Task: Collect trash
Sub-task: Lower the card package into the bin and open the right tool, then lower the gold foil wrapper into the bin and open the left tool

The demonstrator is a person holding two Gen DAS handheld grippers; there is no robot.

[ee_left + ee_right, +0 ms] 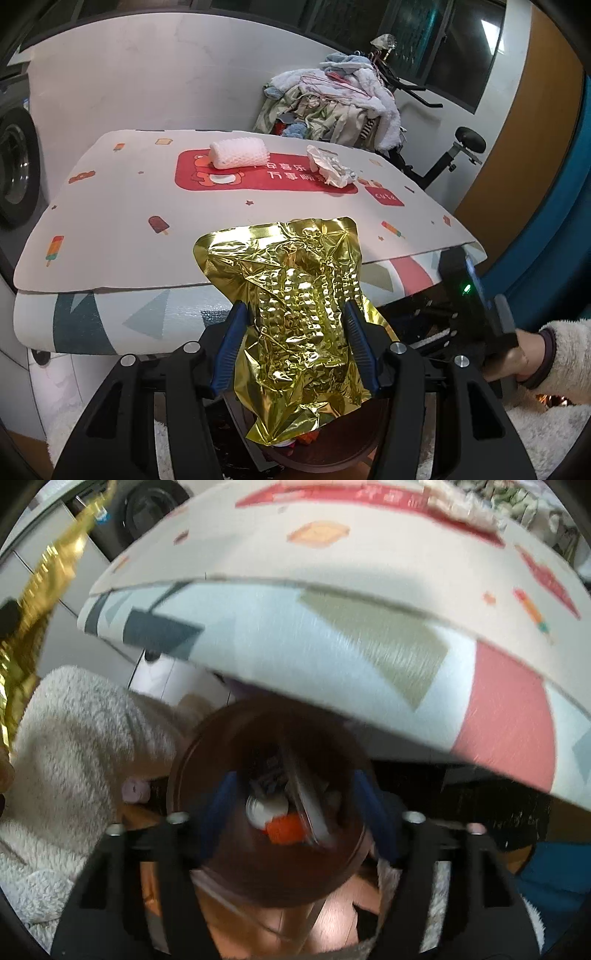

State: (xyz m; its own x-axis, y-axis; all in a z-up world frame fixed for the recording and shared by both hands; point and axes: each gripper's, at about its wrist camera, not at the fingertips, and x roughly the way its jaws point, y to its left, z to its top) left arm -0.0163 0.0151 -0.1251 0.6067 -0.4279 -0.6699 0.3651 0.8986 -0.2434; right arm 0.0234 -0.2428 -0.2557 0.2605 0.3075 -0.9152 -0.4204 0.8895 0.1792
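My left tool [295, 339] is clamped on a crumpled gold foil bag [295, 295], holding it in the air just in front of the counter [110, 229] edge and above a dark brown bin [332, 443]. On the counter, well apart from me, I see a white foam net sleeve [238, 154] and a crumpled silver wrapper [330, 166] lying on the mat's red panel. My right tool [295, 819] has its blue fingers [221, 805] spread apart, holding nothing, looking straight down into the brown bin [221, 867], where an orange scrap [286, 829] and white pieces [266, 806] lie; the view is blurred. The gold bag [40, 583] shows at its left edge
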